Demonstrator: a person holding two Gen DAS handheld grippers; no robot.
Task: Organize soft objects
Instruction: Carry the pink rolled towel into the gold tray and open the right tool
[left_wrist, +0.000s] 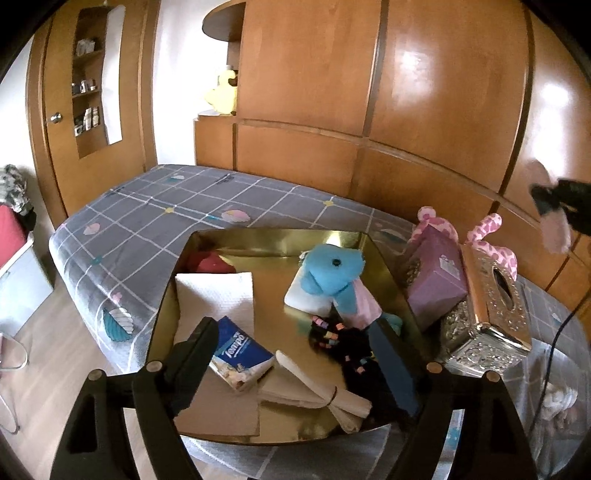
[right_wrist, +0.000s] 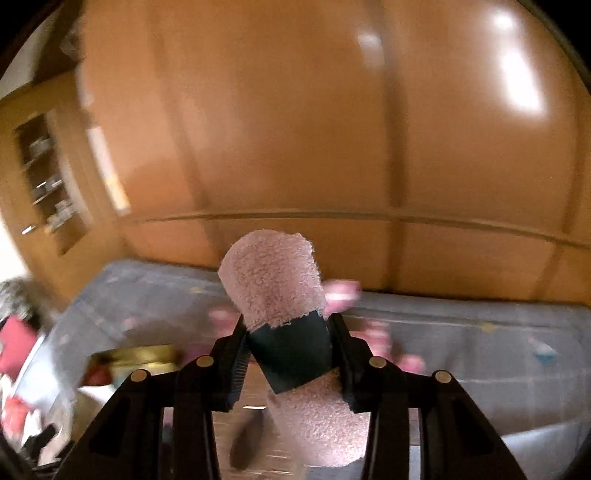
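While the right gripper (right_wrist: 288, 347) carries a clamped pink fuzzy roll (right_wrist: 273, 280) mid-air, left gripper (left_wrist: 291, 354) hovers open-jawed over the gold tray (left_wrist: 384, 266); next, set the roll down in there.

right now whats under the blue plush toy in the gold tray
The blue plush toy lies on a white folded pad and a pink cloth inside the gold tray. Whatever sits beneath its body is covered.

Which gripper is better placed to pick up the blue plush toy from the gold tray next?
Left. The left gripper is open above the gold tray, near the blue plush toy. The right gripper is shut on a rolled pink fluffy towel.
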